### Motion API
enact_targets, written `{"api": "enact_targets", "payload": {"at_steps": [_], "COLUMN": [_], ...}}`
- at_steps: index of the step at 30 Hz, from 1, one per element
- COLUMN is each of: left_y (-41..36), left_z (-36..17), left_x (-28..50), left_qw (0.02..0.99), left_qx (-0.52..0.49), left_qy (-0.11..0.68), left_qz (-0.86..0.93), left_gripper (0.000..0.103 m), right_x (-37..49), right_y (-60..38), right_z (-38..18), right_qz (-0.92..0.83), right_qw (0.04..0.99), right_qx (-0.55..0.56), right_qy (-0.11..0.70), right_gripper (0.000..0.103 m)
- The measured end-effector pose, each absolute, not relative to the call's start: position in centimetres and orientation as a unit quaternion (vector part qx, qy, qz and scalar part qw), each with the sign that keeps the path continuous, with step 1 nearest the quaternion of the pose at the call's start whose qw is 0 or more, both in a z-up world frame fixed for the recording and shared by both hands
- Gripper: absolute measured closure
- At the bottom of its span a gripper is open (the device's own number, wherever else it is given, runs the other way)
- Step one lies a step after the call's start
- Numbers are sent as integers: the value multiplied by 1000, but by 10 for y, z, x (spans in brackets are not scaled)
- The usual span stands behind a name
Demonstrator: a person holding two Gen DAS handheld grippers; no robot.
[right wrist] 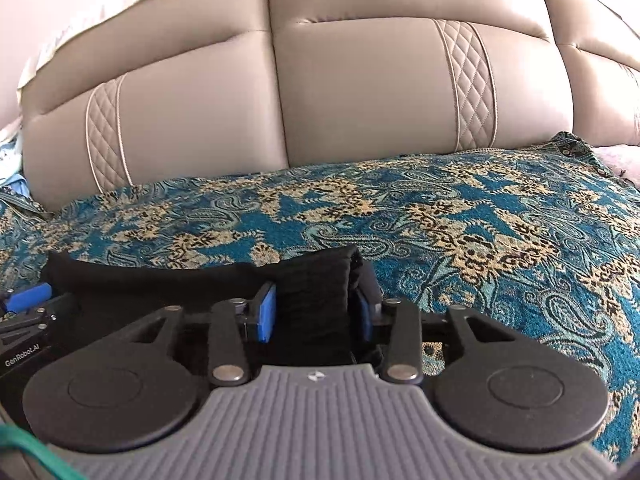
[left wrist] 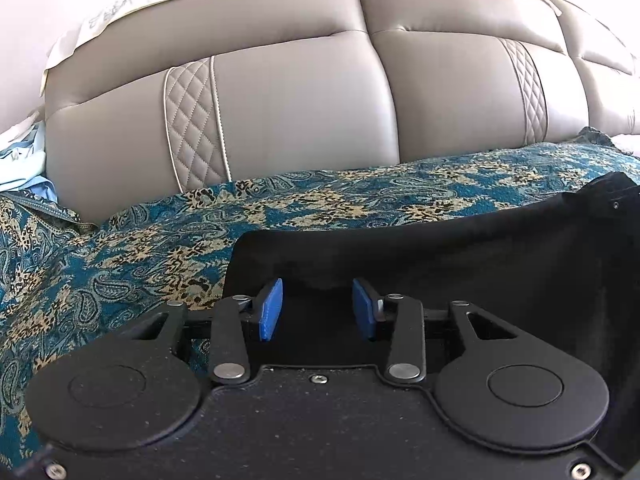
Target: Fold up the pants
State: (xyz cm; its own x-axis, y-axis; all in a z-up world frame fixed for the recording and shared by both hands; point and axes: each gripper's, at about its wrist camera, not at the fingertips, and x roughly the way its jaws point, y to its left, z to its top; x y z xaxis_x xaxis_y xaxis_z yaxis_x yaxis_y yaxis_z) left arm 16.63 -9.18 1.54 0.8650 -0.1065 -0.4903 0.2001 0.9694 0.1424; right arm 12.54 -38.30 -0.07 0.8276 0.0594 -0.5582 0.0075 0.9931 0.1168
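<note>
Black pants (left wrist: 460, 256) lie on a teal paisley cover (left wrist: 132, 252), stretching from the left gripper to the right edge of the left wrist view. My left gripper (left wrist: 318, 310) is open, its blue pads (left wrist: 272, 308) spread just above the pants' left end. In the right wrist view the pants (right wrist: 160, 280) run leftward, and a ribbed black band of them (right wrist: 316, 296) stands between the jaws of my right gripper (right wrist: 316, 312), which is shut on it. The left gripper's blue pad (right wrist: 28, 296) shows at the left edge.
A beige padded headboard (left wrist: 300, 100) with quilted strips rises behind the cover. The paisley cover (right wrist: 500, 220) spreads wide to the right. Light blue cloth (left wrist: 24, 168) lies at the far left beside the headboard. A green cord (right wrist: 36, 452) crosses the lower left corner.
</note>
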Motion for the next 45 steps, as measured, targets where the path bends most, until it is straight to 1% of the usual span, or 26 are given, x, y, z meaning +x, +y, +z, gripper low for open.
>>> {"api": "enact_targets", "payload": {"at_steps": [8, 9, 10, 11, 13, 15, 19, 23, 28, 34, 41, 45], "left_y": [-91, -91, -91, -91, -92, -91, -88, -88, -91, -86, -81, -81], "left_z": [15, 16, 16, 16, 18, 20, 23, 19, 12, 10, 14, 16], "left_x": [166, 166, 167, 166, 165, 161, 142, 106, 54, 11, -19, -30], "left_qw": [961, 961, 960, 960, 957, 955, 953, 952, 951, 947, 942, 938], "left_qx": [93, 93, 93, 94, 98, 98, 87, 86, 99, 100, 107, 107], "left_qy": [248, 248, 250, 253, 259, 267, 275, 275, 267, 274, 282, 290], "left_qz": [-80, -80, -81, -81, -81, -83, -94, -104, -123, -137, -148, -157], "left_gripper": [64, 64, 63, 62, 58, 55, 53, 53, 52, 52, 51, 46], "right_x": [127, 127, 126, 126, 125, 123, 118, 107, 94, 80, 71, 68], "right_y": [-381, -381, -381, -382, -381, -379, -380, -383, -387, -396, -404, -406], "right_z": [-4, -4, -4, -4, -2, -2, -2, -1, 2, 1, -4, -7], "right_qz": [6, 6, 5, 5, 0, -1, -8, -21, -38, -43, -46, -51], "right_qw": [953, 953, 954, 954, 954, 955, 954, 954, 956, 953, 951, 950], "right_qx": [51, 51, 52, 55, 59, 60, 61, 71, 68, 71, 63, 61], "right_qy": [298, 297, 296, 295, 293, 292, 292, 290, 284, 290, 300, 302], "right_gripper": [50, 47, 42, 39, 29, 24, 14, 12, 5, 1, 0, 0]}}
